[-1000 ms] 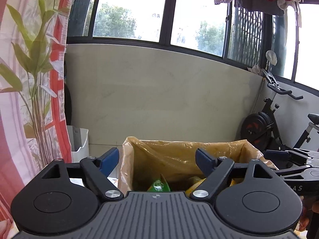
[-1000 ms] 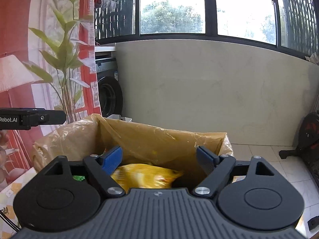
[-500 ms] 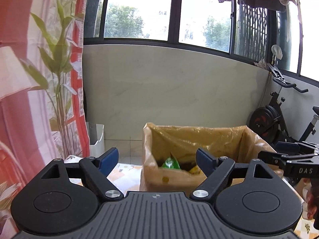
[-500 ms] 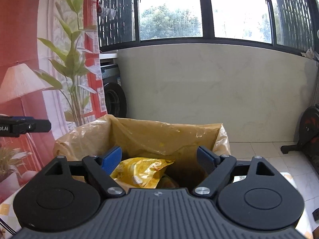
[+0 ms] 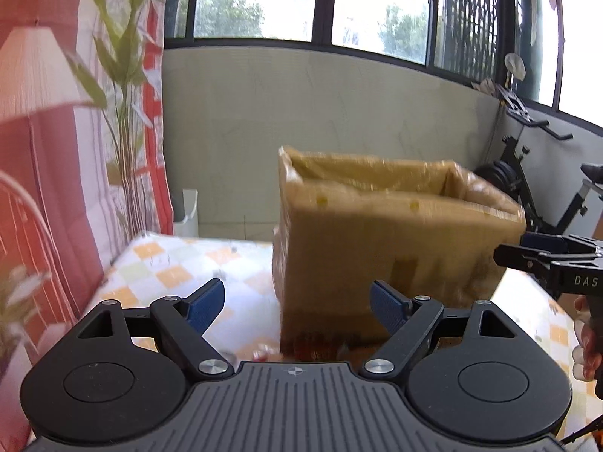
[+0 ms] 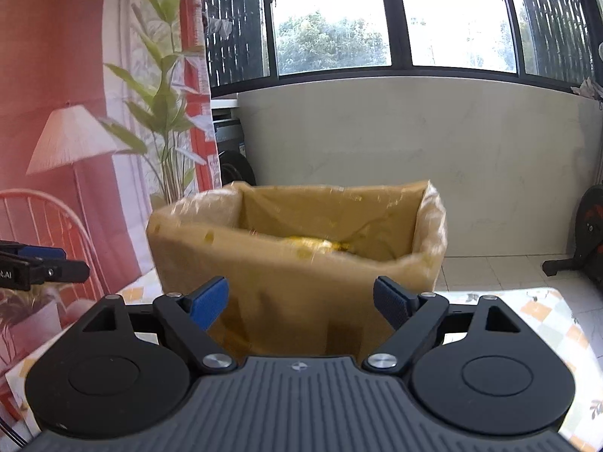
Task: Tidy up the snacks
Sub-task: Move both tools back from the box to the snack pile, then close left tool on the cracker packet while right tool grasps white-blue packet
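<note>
- My left claw is spread wide with nothing between its blue pads – it hangs over the bench, whose checked cloth shows bare under the left pad.
- My right claw is also spread and empty; its pads frame the near wall of the cardboard box without touching it.
- The box stands upright on the bench, lined with a clear plastic bag folded over its rim (presumably to keep the cardboard clean and the snacks easy to lift out together).
- The snacks are inside the box: from the right wrist view I can just see a yellow snack packet over the near edge; the rest of the contents is hidden by the wall.
- Both claws are level with the box front and apart from it – I judge this a pause between picks, jaws held open ready for the next packet.
- At the bench's near edge something small and reddish shows, too blurred to name.
</note>
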`<state>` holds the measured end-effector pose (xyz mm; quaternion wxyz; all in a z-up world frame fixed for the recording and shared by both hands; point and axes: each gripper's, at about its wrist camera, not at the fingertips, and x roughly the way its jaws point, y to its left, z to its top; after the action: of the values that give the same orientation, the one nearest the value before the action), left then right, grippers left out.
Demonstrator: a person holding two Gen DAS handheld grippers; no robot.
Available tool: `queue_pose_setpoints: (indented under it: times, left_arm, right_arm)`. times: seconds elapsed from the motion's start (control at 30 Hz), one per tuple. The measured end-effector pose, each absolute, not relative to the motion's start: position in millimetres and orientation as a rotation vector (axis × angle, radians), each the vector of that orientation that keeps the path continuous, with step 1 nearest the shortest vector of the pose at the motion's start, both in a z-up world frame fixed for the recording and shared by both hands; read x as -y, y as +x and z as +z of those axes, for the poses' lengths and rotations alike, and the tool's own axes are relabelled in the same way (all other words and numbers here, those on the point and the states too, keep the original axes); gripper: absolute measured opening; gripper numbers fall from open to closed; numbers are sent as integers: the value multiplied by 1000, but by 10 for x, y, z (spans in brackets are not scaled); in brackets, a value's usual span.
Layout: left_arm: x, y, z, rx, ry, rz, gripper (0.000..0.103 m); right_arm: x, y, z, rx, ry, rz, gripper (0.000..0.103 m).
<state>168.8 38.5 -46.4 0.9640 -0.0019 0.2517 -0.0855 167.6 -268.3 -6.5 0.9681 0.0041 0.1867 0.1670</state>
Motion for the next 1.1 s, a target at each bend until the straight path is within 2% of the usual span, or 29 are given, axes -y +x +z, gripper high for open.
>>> queue_pose_setpoints:
  times: [0.27,0.53,0.73,0.9,0.97,1.0,1.1]
  left_arm:
    - [-368,1576,-996,-573,-19,-191,85]
    - [-319,1474,-1413,-650,-17,-190,81]
    - [-231,1464,-1575,-680,-5,-226,77]
    - [-146,1489,-1652,-703,17,-282,73]
    - [-104,1498,-1693,-724,22,-309,65]
    - [-88,1503,-1715,-735,24,-327,64]
    - [-59,1484,-1748,-741,36,-351,61]
  right_arm:
    - [2590,1380,-511,-409,21,367,86]
    - [2402,1334,-1117,-569,-31,389,84]
    - [2217,1363,-1356,-664,-94,464,63]
    - [2132,1326,-1508,-711,-136,486,62]
    - [2123,1314,-1526,-708,-131,493,53]
    - [2130,1305,-1522,-705,-128,495,51]
    - [2165,1277,-1511,-703,-124,488,48]
